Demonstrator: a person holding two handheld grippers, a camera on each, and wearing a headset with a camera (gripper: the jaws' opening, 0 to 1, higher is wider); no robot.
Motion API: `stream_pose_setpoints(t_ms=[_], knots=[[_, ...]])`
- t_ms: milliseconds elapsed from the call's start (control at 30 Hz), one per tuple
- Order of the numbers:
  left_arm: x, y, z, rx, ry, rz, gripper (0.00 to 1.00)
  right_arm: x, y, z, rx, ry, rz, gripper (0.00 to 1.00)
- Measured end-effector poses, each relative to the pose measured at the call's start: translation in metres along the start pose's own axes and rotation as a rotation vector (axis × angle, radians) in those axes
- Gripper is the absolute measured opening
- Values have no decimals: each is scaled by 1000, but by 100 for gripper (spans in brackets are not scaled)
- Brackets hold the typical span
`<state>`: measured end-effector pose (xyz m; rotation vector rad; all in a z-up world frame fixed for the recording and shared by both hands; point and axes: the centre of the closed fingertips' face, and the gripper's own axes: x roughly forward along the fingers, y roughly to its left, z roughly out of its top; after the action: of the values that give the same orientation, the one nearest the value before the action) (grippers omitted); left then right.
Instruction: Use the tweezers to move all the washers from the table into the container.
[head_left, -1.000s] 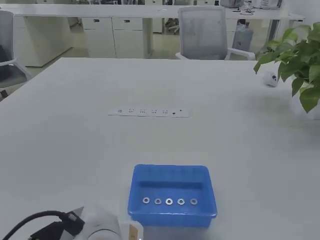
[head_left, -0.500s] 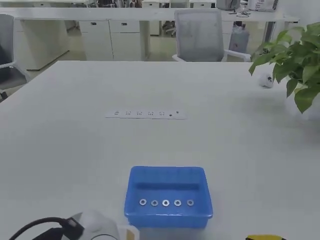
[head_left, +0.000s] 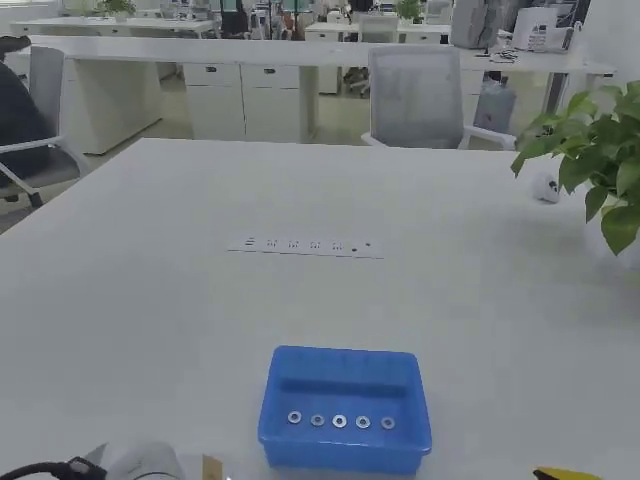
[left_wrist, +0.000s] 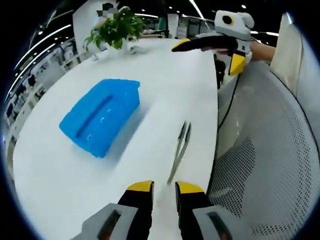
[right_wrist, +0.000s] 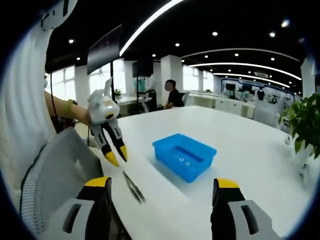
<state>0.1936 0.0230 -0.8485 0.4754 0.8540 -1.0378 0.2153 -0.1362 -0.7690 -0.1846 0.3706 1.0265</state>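
A blue container (head_left: 343, 410) stands near the table's front edge, with several washers (head_left: 339, 421) in a row on its floor. Metal tweezers (left_wrist: 179, 149) lie flat on the table near its edge, right of the container (left_wrist: 100, 122) in the left gripper view. My left gripper (left_wrist: 164, 187) sits just behind the tweezers' near end, its jaws a narrow gap apart with nothing between them. It also appears above the tweezers (right_wrist: 133, 188) as the left gripper (right_wrist: 117, 157). My right gripper (right_wrist: 162, 183) is wide open and empty, facing the container (right_wrist: 184, 156); the right gripper (left_wrist: 210, 54) hovers over the table edge.
A potted plant (head_left: 600, 150) stands at the table's right side with a small white object (head_left: 546, 186) beside it. A socket panel (head_left: 305, 246) is set in the table's middle. A mesh chair back (left_wrist: 260, 165) is close to the table edge. Office chairs and desks stand beyond.
The head camera has tilted up, so the container sits lower in view. The left gripper has sunk toward the bottom edge. A yellow tip of the right gripper has appeared at bottom right.
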Motion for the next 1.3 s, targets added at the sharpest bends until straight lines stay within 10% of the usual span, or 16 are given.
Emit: stream_pose_setpoints(t_ms=[567, 900, 1067, 1300], knots=[[-110, 41, 35, -321, -597, 494, 60, -8, -9, 15, 14, -60, -97, 89], [-113, 52, 40, -364, -693, 547, 86, -12, -14, 33, 93, -190, -132, 97], [-115, 54, 40, -352, -713, 575, 93, -24, -45, 19, 35, -142, -311, 99], [-108, 51, 40, -360, -694, 564, 99, -35, -57, 22, 145, -202, -362, 97]])
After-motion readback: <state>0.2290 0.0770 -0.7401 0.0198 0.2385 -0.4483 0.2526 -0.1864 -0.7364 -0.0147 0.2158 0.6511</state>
